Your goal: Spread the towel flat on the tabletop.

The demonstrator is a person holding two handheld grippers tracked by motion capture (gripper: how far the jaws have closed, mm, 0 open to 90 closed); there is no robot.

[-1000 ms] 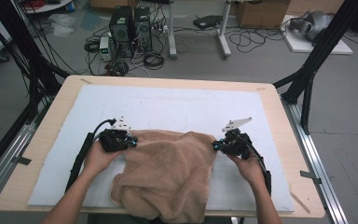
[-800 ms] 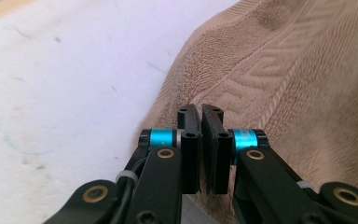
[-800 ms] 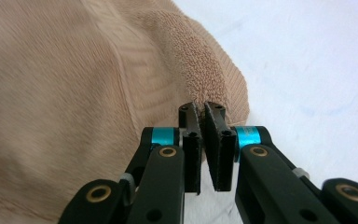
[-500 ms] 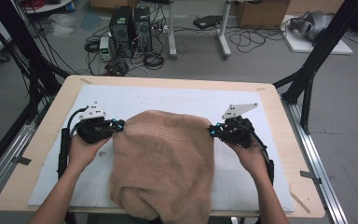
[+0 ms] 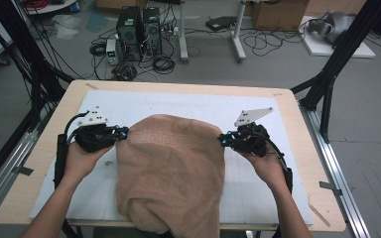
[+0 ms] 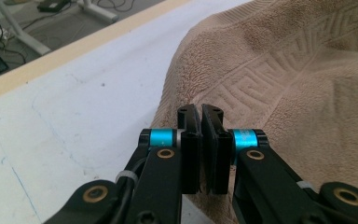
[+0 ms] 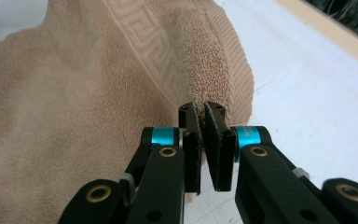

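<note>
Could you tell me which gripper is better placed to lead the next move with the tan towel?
Probably neither. The left gripper and right gripper are each shut on an upper corner of the towel, level and symmetric; they should move together.

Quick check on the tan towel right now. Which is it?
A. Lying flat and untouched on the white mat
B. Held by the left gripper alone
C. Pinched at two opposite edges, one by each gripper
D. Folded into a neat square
C: the left gripper and right gripper are each shut on an edge of the towel, which is spread between them.
</note>
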